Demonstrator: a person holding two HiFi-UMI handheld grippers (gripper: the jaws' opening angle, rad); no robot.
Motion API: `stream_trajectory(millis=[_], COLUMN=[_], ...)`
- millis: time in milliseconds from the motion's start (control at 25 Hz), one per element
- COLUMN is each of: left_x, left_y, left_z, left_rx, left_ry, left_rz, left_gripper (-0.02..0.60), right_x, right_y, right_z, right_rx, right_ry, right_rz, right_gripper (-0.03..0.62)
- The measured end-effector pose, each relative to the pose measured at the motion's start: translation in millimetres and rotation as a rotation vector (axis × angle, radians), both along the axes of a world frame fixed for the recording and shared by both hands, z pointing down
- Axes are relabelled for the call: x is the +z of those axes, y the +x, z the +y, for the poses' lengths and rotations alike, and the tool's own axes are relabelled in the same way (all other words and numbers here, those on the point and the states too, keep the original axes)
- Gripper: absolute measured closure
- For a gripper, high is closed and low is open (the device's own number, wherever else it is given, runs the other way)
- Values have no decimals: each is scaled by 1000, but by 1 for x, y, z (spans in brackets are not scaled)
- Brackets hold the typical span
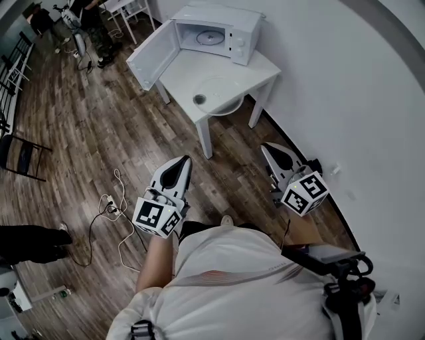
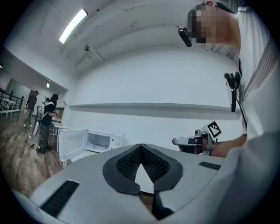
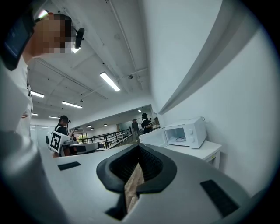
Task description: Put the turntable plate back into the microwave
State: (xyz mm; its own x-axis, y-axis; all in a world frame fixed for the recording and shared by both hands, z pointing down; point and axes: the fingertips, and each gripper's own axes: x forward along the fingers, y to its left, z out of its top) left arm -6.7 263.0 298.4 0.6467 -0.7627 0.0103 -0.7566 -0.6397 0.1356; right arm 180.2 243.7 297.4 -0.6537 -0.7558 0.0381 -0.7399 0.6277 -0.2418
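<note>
While facing a white table (image 1: 255, 68) set against the white wall (image 1: 345, 80), standing back on wood-plank floor (image 1: 99, 119) strewn with cables (image 1: 109, 207). Holding the left gripper (image 1: 182, 162) and right gripper (image 1: 266, 147) well short of the table, both with jaws pressed together on nothing. Seeing the microwave (image 1: 229, 16) at the table's back corner, door swung wide. Barely making out the turntable plate (image 1: 219, 89), a faint clear disc near the front edge. Losing a dark chair (image 1: 20, 156) to the left frame edge.
</note>
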Motion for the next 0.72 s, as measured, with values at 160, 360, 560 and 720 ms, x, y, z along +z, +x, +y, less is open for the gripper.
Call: stream_trajectory(millis=[160,360,560,720], left_x=[4,12,15,16], left_y=[5,-2,-15,-27], left_z=[-16,-41,-85,-132], left_rx=[-1,11,30,63], left_ry=[-10,-15,-17,-21], left_rz=[2,6,17,22], left_gripper=[571,571,571,571], right_x=[10,18,22,22], right_y=[5,-1,-15,-26], right_z=[-15,-40,-77,-119], right_rx=[2,18,36,71], right_ry=[-15,-19,-23,-30], right_rz=[-6,-14,-4,-5], right_gripper=[589,589,589,589])
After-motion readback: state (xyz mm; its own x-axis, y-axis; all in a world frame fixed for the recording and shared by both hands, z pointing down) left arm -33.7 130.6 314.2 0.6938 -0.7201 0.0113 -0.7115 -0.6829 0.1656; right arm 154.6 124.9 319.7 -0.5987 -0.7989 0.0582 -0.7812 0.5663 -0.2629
